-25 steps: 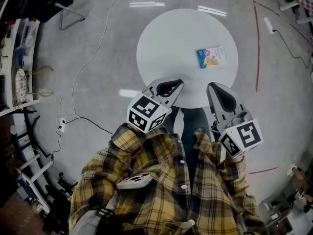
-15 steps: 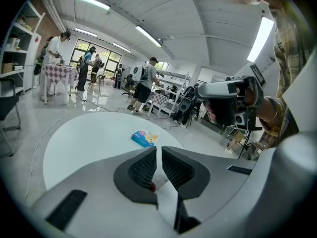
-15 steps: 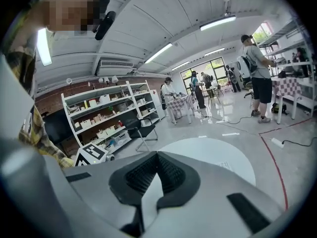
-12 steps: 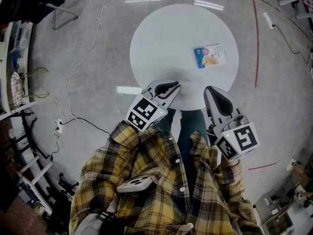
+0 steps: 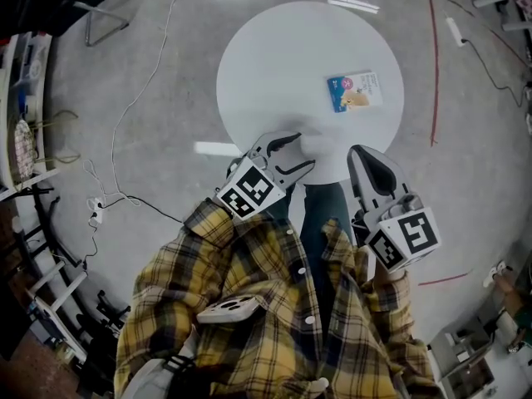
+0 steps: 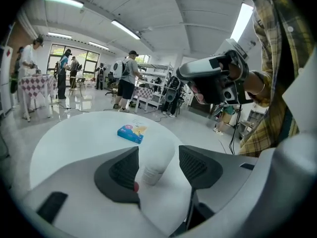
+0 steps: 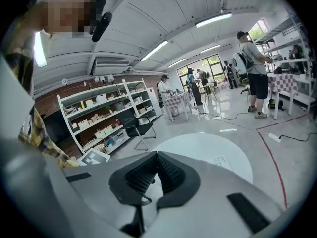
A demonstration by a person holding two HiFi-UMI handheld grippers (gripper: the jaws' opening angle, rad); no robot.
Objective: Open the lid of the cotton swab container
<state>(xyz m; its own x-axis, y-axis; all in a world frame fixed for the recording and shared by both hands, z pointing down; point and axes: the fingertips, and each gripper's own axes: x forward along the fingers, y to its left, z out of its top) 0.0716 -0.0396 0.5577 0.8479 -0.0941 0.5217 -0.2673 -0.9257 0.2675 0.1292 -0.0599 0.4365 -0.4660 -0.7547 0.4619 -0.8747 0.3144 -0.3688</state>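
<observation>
A small white cylindrical container (image 6: 154, 166) stands near the front edge of the round white table (image 5: 283, 65). In the head view it is only a pale shape (image 5: 314, 145). My left gripper (image 5: 299, 153) reaches over the table's edge. Its jaws have just been opening, and the container shows in the gap between them with neither pad pressing on it. In its own view the left gripper (image 6: 159, 151) frames the container. My right gripper (image 5: 364, 153) is shut on nothing and hovers at the table's edge to the right, also seen as the right gripper (image 6: 210, 78) held aloft.
A flat blue and white box (image 5: 355, 91) lies on the far right of the table, seen as the box (image 6: 132, 133) beyond the container. Cables (image 5: 133, 123) run over the grey floor to the left. A red line (image 5: 435, 73) marks the floor at right. Shelves (image 7: 99, 118) and people stand far off.
The left gripper's jaws, shut in both earlier frames, now stand apart. That gripper has sunk and rolled a little at the table's edge. The right gripper has barely moved.
</observation>
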